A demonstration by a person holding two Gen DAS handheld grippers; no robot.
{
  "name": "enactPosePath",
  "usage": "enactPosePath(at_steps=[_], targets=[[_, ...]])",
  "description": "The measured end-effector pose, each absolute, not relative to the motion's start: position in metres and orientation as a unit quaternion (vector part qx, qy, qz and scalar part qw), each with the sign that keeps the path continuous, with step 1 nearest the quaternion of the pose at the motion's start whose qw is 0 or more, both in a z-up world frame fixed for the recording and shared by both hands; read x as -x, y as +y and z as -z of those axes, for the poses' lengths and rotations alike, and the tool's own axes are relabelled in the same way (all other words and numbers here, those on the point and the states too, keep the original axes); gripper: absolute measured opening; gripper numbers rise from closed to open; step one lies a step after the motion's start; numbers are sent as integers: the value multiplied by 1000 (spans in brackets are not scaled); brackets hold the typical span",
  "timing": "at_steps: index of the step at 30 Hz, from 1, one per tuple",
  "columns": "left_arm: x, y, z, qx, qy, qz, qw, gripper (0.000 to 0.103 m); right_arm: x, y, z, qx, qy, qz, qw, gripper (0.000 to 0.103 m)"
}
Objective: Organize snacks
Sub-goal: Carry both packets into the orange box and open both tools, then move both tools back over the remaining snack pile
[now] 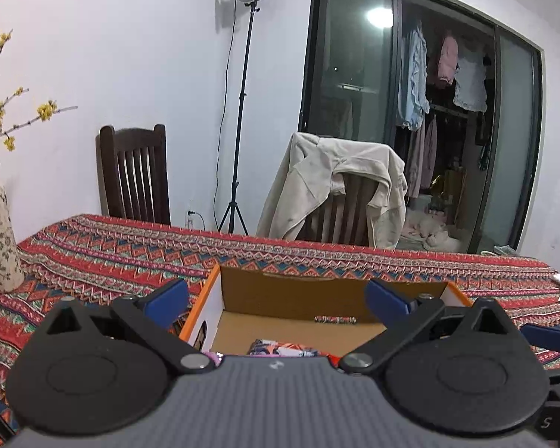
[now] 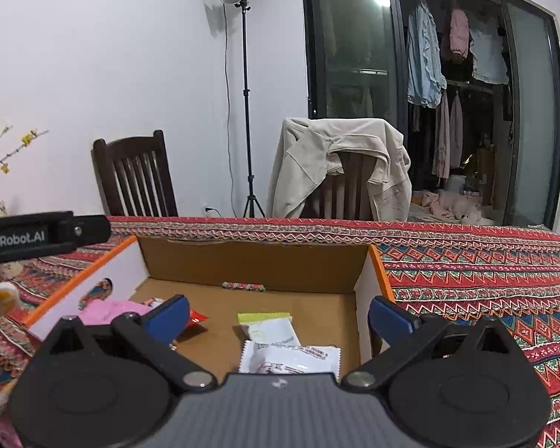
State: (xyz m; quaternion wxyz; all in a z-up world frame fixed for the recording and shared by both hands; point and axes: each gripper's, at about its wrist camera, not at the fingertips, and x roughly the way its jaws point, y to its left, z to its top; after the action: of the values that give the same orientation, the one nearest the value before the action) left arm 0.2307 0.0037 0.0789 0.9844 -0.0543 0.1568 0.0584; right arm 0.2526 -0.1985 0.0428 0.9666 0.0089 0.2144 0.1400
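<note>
Both tongs, left (image 1: 276, 298) and right (image 2: 278, 315), gape empty over one cardboard box (image 2: 250, 257) (two white packets (image 2: 291, 360) inside).

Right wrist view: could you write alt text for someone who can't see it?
An open claw, holding nothing, hovers over an open cardboard box on a red patterned tablecloth. Inside lie snack packets, including two white ones, and something pink. Behind stand two dark chairs, one draped with a beige jacket.
</note>
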Motion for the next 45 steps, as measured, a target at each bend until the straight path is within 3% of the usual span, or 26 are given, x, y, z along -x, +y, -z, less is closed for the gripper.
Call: enactPosePath(at_steps=[20, 45], targets=[[-137, 1, -92, 44, 144, -44, 988, 103, -159, -228, -59, -3, 213, -153, 965, 103], [-27, 30, -13, 46, 215, -40, 975, 103, -54, -284, 5, 13, 273, -134, 953, 103]])
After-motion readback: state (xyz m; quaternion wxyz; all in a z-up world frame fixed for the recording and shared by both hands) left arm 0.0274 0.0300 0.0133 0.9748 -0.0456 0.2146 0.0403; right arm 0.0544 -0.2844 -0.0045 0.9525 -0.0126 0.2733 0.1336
